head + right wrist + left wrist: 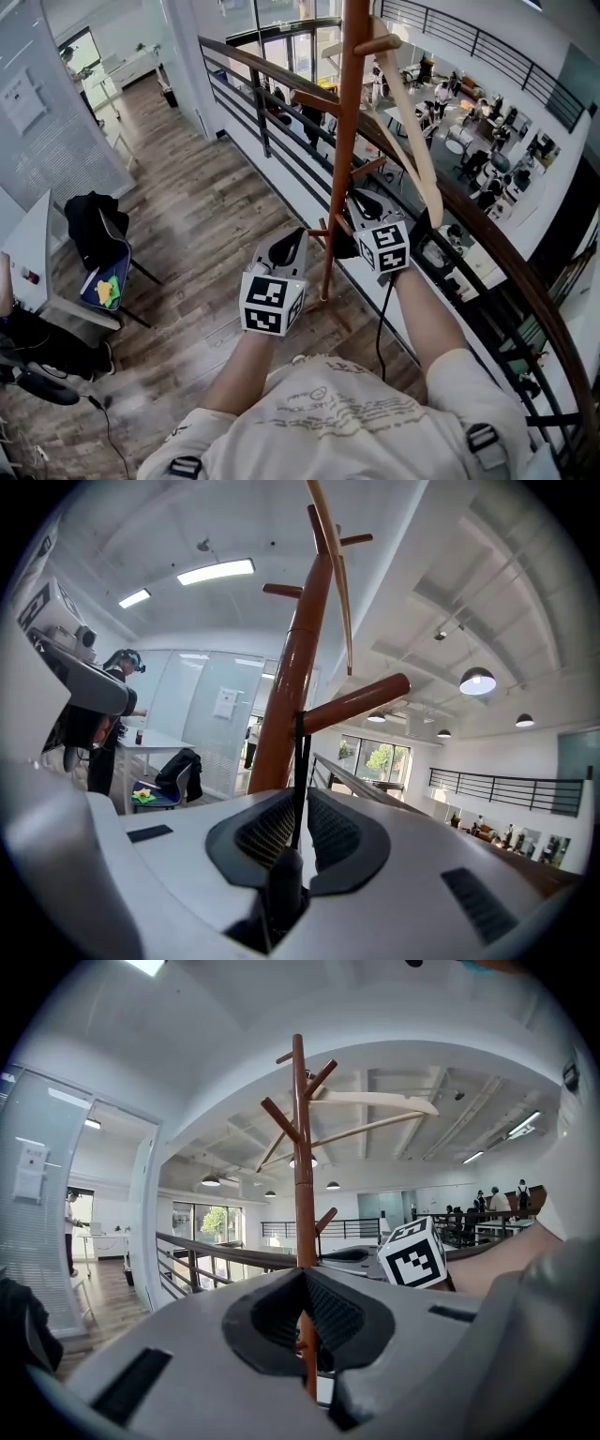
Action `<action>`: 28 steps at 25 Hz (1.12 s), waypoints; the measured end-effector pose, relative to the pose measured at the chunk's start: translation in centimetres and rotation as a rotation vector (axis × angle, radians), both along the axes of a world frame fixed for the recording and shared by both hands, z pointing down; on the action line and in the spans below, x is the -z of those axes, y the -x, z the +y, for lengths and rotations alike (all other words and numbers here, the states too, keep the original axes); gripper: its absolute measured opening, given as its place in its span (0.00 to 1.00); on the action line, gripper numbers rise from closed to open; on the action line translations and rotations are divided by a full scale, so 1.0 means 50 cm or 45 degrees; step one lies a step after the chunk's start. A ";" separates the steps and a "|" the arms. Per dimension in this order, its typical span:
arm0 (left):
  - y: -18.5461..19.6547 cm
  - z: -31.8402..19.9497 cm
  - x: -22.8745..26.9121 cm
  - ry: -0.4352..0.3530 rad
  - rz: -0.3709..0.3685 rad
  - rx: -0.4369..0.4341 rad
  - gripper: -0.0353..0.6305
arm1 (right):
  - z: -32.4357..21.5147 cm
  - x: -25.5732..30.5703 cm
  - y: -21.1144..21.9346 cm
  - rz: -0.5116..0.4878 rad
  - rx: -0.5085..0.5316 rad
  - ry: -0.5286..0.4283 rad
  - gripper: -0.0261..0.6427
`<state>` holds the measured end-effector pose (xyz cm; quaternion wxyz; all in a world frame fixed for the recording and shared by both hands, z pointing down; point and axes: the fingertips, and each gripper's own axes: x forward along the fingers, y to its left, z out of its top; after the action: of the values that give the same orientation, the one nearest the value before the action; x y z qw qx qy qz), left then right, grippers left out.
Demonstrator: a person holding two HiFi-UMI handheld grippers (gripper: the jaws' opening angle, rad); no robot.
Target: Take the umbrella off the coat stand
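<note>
Hanging on peg [361,702], strap [300,761]; railing [272,67] beside

The coat stand [349,112] rises between left tool [296,236] and right tool [362,202], railing [263,117] behind.

A coat stand [342,141] of reddish-brown wood stands upright beside a balcony railing: a round pole with short pegs angled upward at several heights. A dark umbrella [284,883] hangs from it by a thin black strap [299,761]. The strap is looped over a low peg [356,703] and runs straight down between the jaws of the right gripper [298,822], which are closed on it. Only the umbrella's dark rounded end shows, lying low between those jaws; the rest is out of sight.
</note>
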<state>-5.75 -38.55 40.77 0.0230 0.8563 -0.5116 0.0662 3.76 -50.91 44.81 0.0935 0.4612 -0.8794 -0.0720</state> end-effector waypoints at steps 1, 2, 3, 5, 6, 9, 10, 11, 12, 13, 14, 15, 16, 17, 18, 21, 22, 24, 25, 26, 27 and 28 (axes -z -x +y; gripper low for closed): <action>0.000 0.000 0.001 0.000 0.001 -0.001 0.04 | -0.002 0.001 -0.001 0.001 -0.003 0.001 0.10; 0.001 0.000 0.001 0.001 0.002 0.000 0.04 | -0.004 0.001 -0.001 0.004 -0.006 0.001 0.10; 0.003 -0.001 0.000 0.002 0.003 0.001 0.04 | -0.006 0.001 -0.002 0.008 -0.010 0.001 0.09; 0.009 -0.005 -0.002 0.007 0.007 0.005 0.04 | -0.011 0.003 -0.001 0.011 -0.017 0.002 0.07; 0.012 -0.007 -0.003 0.009 0.009 0.007 0.04 | -0.013 0.003 0.000 0.011 -0.021 0.005 0.07; 0.015 -0.008 -0.004 0.011 0.010 0.007 0.04 | -0.010 0.004 0.002 0.010 -0.033 0.006 0.05; 0.014 -0.008 -0.003 0.008 0.006 0.005 0.04 | -0.009 0.005 0.000 0.012 -0.043 0.002 0.05; 0.013 -0.008 -0.001 0.003 0.001 0.003 0.04 | -0.008 0.006 -0.003 0.014 -0.056 -0.002 0.05; 0.012 -0.008 0.001 -0.003 -0.003 0.001 0.04 | -0.007 0.007 -0.006 0.009 -0.070 -0.002 0.05; 0.010 -0.009 0.002 -0.007 -0.003 -0.003 0.04 | -0.007 0.009 -0.010 -0.004 -0.084 0.001 0.05; 0.009 -0.010 0.003 -0.009 -0.003 -0.008 0.04 | -0.007 0.011 -0.014 -0.021 -0.098 0.005 0.05; 0.007 -0.011 0.003 -0.011 -0.002 -0.014 0.04 | -0.007 0.013 -0.019 -0.039 -0.113 0.009 0.05; 0.004 -0.012 0.003 -0.011 -0.002 -0.020 0.04 | -0.006 0.016 -0.025 -0.055 -0.128 0.012 0.05; 0.002 -0.012 0.003 -0.012 -0.002 -0.026 0.04 | -0.005 0.019 -0.031 -0.068 -0.142 0.011 0.05; 0.000 -0.013 0.002 -0.012 -0.001 -0.032 0.04 | -0.003 0.024 -0.036 -0.079 -0.153 0.009 0.05; -0.001 -0.016 0.002 -0.015 0.000 -0.048 0.04 | 0.004 0.046 -0.045 -0.105 -0.179 -0.020 0.05; -0.002 -0.017 0.003 -0.017 0.001 -0.053 0.04 | 0.006 0.056 -0.046 -0.108 -0.186 -0.036 0.05; -0.005 -0.019 0.005 -0.023 0.002 -0.066 0.04 | 0.008 0.078 -0.053 -0.111 -0.202 -0.070 0.05; -0.009 -0.019 0.007 -0.027 0.002 -0.074 0.04 | 0.009 0.088 -0.059 -0.114 -0.212 -0.084 0.05; -0.014 -0.020 0.008 -0.032 0.001 -0.083 0.04 | 0.009 0.098 -0.066 -0.119 -0.224 -0.096 0.05; -0.019 -0.021 0.009 -0.035 0.000 -0.091 0.04 | 0.009 0.106 -0.075 -0.125 -0.237 -0.105 0.05; -0.024 -0.021 0.010 -0.039 0.000 -0.099 0.04 | 0.009 0.113 -0.083 -0.133 -0.251 -0.113 0.05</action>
<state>-4.56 -39.57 40.29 0.0073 0.8757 -0.4791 0.0595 7.93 -50.46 39.18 0.0338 0.5521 -0.8295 -0.0772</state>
